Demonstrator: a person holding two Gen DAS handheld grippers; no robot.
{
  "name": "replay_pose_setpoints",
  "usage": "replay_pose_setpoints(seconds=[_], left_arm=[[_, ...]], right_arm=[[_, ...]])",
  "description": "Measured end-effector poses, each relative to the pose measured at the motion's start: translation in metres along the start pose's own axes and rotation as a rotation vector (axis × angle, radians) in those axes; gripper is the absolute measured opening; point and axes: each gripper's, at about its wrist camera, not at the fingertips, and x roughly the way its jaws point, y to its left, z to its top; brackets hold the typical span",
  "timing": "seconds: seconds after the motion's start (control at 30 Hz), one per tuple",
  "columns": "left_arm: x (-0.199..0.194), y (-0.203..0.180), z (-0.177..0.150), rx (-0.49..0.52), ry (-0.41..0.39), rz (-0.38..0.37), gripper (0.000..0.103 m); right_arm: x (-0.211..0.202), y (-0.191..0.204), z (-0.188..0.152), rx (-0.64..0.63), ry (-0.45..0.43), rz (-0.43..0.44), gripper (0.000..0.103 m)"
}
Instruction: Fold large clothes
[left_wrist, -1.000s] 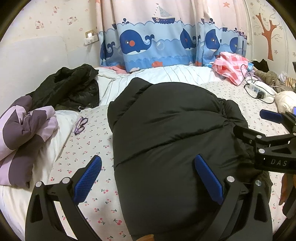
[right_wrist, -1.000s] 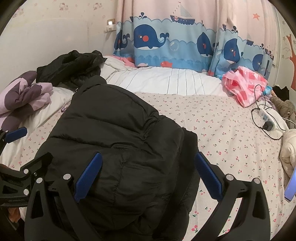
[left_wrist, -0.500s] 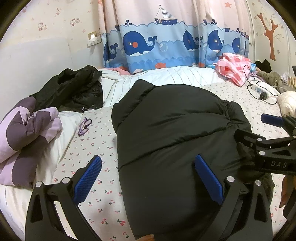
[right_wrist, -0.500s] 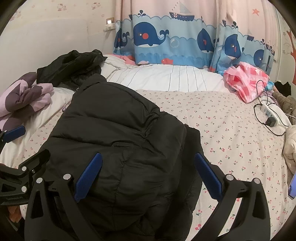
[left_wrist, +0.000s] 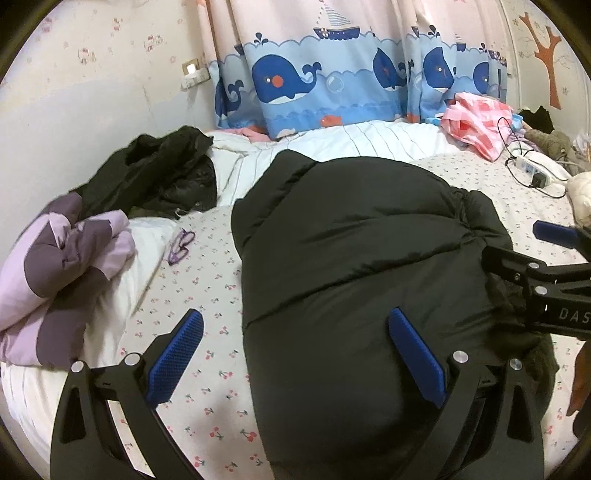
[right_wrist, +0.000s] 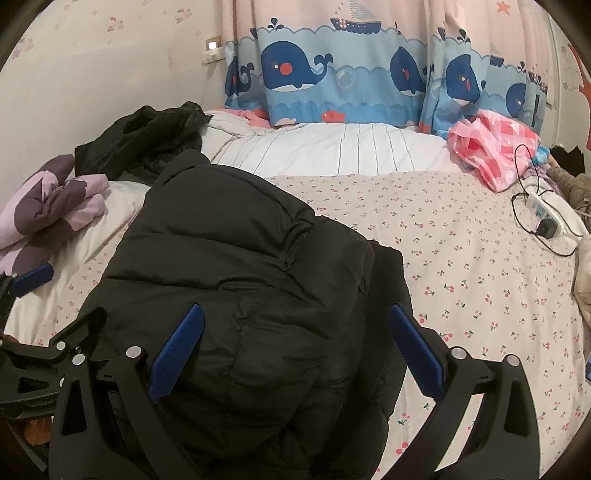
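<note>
both tools (left_wrist: 295, 354) raised, jacket (left_wrist: 362, 258) view shifted right

Jacket (left_wrist: 369, 258) lies on bed (left_wrist: 207, 273), glasses (left_wrist: 180, 245) left of it.

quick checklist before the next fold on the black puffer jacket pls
1. Both grippers open: left gripper and right gripper have fingers spread, holding nothing. ok
2. Black puffer jacket lies bunched on the floral bedsheet; whether its layers are even: cannot tell
3. Bare sheet to the jacket's right for folding: ok
4. Glasses lie on the sheet left of the jacket, apart from it but close: not ok, mind them
5. Power strip and its cable sit at the far right, clear of the jacket: ok
6. Jacket's near hem is hidden below the fingers: cannot tell
</note>
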Motion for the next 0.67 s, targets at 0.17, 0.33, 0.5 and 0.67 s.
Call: replay_pose_setpoints(seconds=[0.17,0.33,0.5,0.67], left_arm=[[-0.003,0.007,-0.001,-0.07,-0.01,-0.092,0.096],[-0.015,0.004,0.002,-0.068,-0.078,-0.024,0.096],[-0.006,-0.002,0.006,-0.07,-0.013,-0.063,0.096],[-0.008,-0.013,0.006,-0.059,-0.015,-0.049,0.096]], right_arm=[[-0.002,-0.009,0.0,0.044,0.006,0.031,0.096],[-0.021,-0.022,0.004,0.087,-0.078,0.035,0.096],[-0.036,-0.044,0.007,0.133,-0.122,0.006,0.096],[-0.045,-0.067,0.004,0.184,-0.122,0.001,0.096]])
